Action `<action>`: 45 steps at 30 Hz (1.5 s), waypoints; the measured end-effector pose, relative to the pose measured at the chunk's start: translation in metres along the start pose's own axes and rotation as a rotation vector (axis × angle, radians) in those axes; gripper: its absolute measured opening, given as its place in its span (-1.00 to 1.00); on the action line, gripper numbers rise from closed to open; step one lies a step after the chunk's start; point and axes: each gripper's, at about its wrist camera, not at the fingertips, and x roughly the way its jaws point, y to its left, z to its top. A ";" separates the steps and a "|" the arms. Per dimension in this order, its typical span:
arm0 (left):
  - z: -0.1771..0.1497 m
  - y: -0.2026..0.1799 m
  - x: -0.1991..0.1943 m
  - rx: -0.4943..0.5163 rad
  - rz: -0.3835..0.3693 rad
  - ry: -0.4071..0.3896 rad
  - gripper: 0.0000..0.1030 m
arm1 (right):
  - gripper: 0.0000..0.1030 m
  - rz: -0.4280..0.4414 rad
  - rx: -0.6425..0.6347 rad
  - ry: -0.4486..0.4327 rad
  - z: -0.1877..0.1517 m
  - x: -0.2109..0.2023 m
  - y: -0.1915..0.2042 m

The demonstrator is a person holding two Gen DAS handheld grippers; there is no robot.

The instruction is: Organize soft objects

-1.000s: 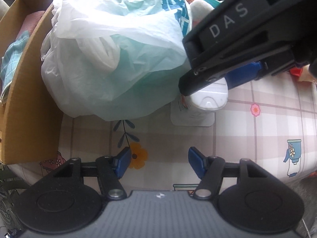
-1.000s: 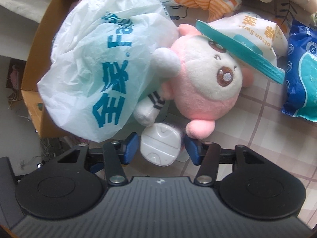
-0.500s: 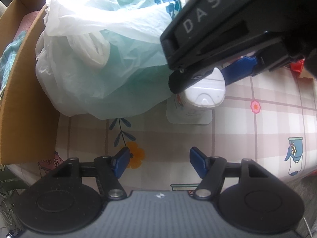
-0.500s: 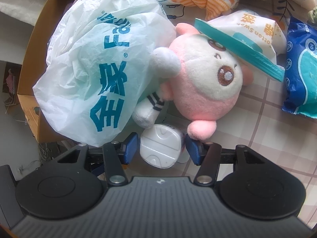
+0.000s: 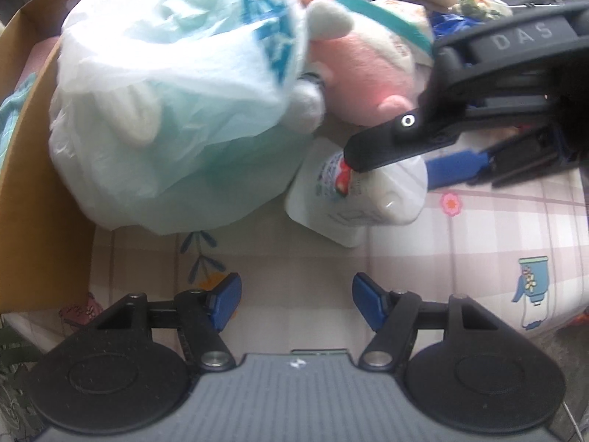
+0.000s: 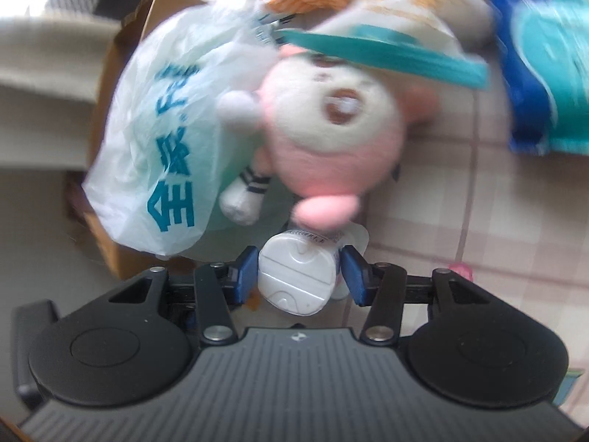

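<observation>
Wipes pack [image 6: 296, 280] sits right between your right gripper's [image 6: 298, 276] 2 blue pads, clamped at its white lid. Your left gripper [image 5: 296, 304] hangs wide apart, holding nothing, pack just ahead.

Table covered by a pale tablecloth [image 5: 478, 243] with pink-and-cream plaid, printed with small flowers and a blue watering-can motif. Cardboard box [image 5: 40, 202] stands at the table's left edge, its brown wall upright. Beyond the edge, grey floor [image 6: 44, 228] below, blurred. Light soft and diffuse, daylight-like; brightest at upper left in the right wrist view.
</observation>
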 end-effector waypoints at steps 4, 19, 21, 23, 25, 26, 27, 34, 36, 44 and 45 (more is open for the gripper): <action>0.002 -0.012 -0.004 0.021 -0.012 -0.022 0.32 | -0.06 0.131 0.135 0.004 -0.003 -0.008 -0.041; 0.013 -0.051 -0.021 0.099 -0.060 -0.081 0.27 | 0.02 0.132 0.172 0.010 -0.026 -0.044 -0.085; 0.013 -0.054 -0.020 0.105 -0.068 -0.085 0.27 | 0.02 0.105 0.169 0.001 -0.028 -0.049 -0.088; 0.014 -0.056 -0.020 0.112 -0.075 -0.088 0.27 | 0.02 0.063 0.171 -0.011 -0.029 -0.054 -0.092; 0.016 -0.055 -0.019 0.116 -0.082 -0.089 0.27 | 0.02 0.043 0.187 -0.029 -0.030 -0.059 -0.099; 0.016 -0.056 -0.019 0.116 -0.086 -0.088 0.27 | 0.02 0.028 0.191 -0.035 -0.029 -0.061 -0.101; 0.016 -0.056 -0.019 0.116 -0.091 -0.087 0.27 | 0.02 0.014 0.191 -0.040 -0.028 -0.062 -0.101; 0.020 -0.055 -0.015 0.090 -0.135 -0.061 0.25 | 0.05 0.025 0.162 -0.055 -0.013 -0.074 -0.085; 0.020 -0.054 -0.010 0.074 -0.157 -0.036 0.23 | 0.05 0.025 0.131 -0.042 -0.006 -0.069 -0.073; 0.025 -0.044 0.012 -0.024 -0.289 0.076 0.16 | 0.02 -0.022 0.131 0.066 0.015 -0.032 -0.058; 0.026 -0.044 0.014 -0.027 -0.303 0.083 0.16 | 0.01 -0.034 0.129 0.074 0.016 -0.028 -0.057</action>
